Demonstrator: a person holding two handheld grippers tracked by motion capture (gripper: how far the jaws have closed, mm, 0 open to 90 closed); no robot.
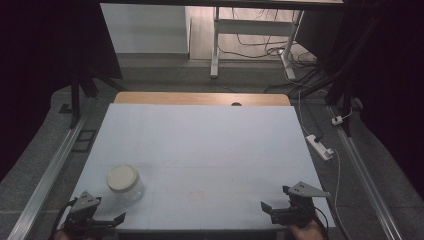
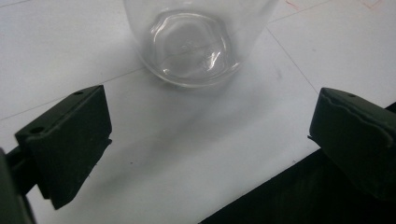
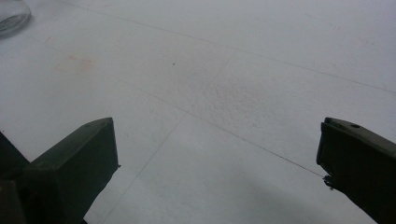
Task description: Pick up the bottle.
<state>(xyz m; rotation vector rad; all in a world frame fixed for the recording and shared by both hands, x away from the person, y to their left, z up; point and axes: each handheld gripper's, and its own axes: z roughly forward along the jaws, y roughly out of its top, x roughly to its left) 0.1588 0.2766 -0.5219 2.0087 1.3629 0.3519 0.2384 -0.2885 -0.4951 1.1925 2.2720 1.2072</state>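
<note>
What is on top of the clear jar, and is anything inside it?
A cream lid sits on the jar. In the left gripper view, the lower jar looks empty through the glass. The upper part lies outside that view, and the lid hides it from above.

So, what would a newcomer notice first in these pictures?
First the clear jar with its pale lid, standing alone on the white table near the front left corner. Next the left gripper, jaws open, just in front of the jar and apart from it; its own view looks at the jar's glass base. The right gripper rests open at the front right edge.
</note>
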